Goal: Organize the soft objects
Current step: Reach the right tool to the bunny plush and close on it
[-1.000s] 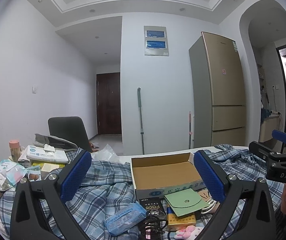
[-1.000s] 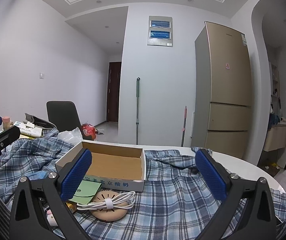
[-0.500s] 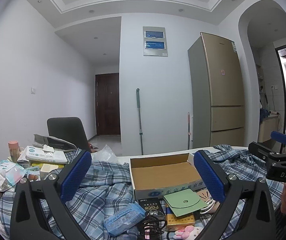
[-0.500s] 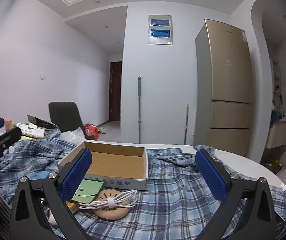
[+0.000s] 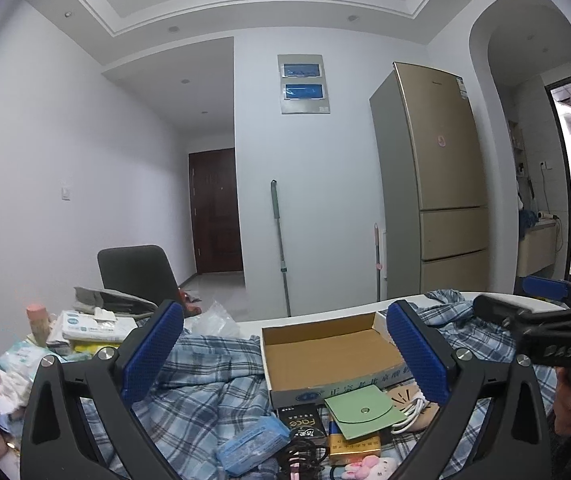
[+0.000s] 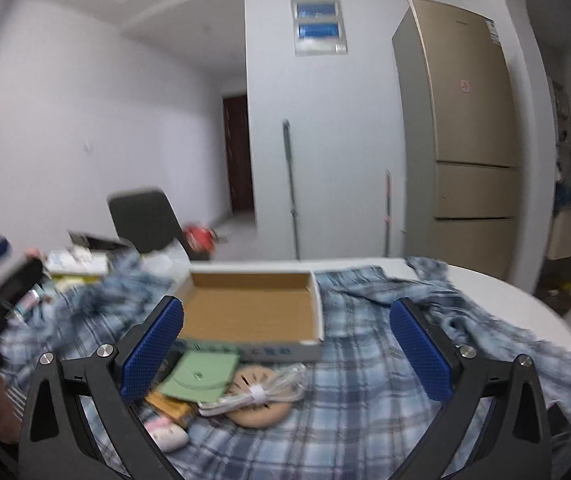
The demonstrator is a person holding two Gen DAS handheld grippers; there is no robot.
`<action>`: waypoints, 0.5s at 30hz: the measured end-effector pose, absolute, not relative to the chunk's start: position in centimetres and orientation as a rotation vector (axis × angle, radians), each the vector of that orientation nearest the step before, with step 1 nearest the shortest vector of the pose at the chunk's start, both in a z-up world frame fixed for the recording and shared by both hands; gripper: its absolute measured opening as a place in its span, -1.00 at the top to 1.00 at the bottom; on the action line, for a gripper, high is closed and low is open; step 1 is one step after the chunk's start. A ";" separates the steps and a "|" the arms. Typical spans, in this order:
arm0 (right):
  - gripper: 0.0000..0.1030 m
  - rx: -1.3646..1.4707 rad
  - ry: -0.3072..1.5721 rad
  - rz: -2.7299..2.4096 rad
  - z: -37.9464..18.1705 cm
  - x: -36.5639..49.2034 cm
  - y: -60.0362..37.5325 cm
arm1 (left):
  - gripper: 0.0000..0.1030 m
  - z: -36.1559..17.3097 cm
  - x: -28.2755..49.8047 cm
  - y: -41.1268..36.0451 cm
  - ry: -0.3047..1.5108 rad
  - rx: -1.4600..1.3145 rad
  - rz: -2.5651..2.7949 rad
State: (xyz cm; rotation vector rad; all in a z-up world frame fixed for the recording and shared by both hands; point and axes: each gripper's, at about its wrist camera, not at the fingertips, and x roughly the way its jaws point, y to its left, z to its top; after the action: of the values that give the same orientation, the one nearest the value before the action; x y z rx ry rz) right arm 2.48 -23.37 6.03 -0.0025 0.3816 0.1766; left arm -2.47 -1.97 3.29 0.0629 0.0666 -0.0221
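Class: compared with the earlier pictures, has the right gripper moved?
Yes. The right gripper has dipped and swung left: the fridge sits lower and further right, and the view is motion-blurred.

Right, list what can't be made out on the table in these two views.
- Left wrist view: the pink plush toy is cut off by the bottom edge.
- Left wrist view: the tan disc is mostly hidden by the green pouch and the left gripper finger.
- Right wrist view: motion blur makes the cardboard box label unreadable.
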 end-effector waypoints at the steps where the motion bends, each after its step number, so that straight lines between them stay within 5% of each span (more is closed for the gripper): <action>1: -1.00 -0.017 0.395 0.170 6.4 2.4 -23.2 | -1.00 3.8 -2.7 -1.9 0.073 0.068 -0.024; 12: -0.99 0.004 0.481 0.227 5.9 0.7 -22.5 | -1.00 5.1 -4.2 0.3 0.157 0.007 -0.070; 15: -0.64 0.005 0.542 0.295 4.6 1.0 -21.4 | -0.79 4.2 -3.6 0.9 0.229 -0.014 -0.078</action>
State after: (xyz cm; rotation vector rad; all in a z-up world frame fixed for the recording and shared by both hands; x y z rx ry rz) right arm 1.00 -21.41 4.58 0.0051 0.5416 0.2949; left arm -3.65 0.86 4.20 -0.0138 0.2294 -0.0782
